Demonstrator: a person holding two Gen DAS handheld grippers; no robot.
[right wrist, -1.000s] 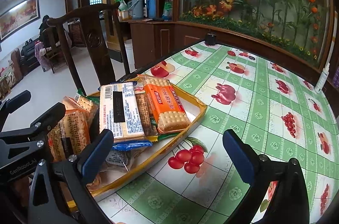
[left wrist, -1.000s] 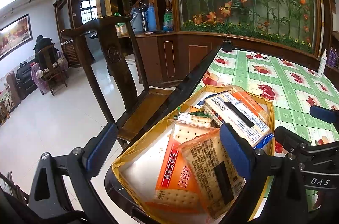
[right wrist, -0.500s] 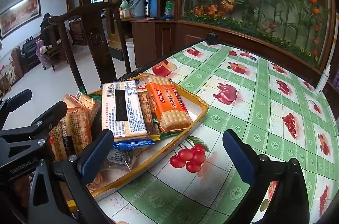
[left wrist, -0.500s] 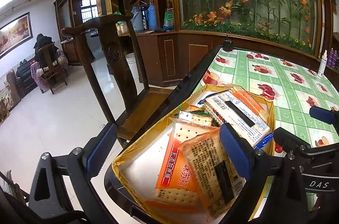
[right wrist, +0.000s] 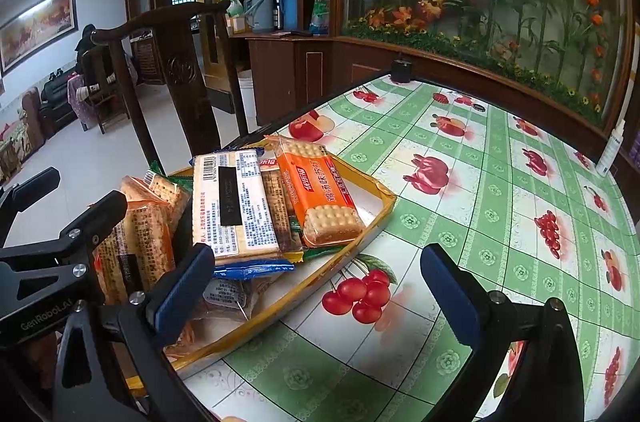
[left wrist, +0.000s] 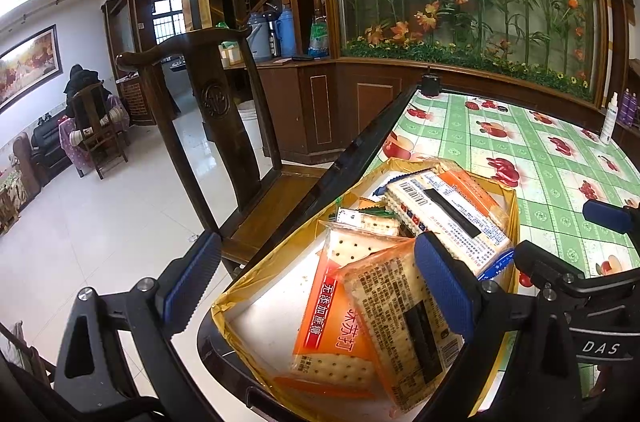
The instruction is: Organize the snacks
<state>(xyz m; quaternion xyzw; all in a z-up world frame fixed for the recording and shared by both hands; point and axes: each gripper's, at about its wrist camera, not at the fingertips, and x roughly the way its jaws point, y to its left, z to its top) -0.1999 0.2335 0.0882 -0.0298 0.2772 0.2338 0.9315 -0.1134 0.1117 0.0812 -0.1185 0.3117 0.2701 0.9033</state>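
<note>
Both grippers hang wide open over the snack tray.

Left gripper and right gripper hold nothing; cracker packets fill the gold tray at lower centre, on the fruit-print tablecloth.

Left claw: jaws spread wide, nothing between the blue pads; black frame low in its own view, fingers pointing forward and slightly down. Right claw: jaws equally wide apart, empty, pads blue, ridged. The two claws sit side by side, near each other, each visible at the edge of the other's view.
</note>
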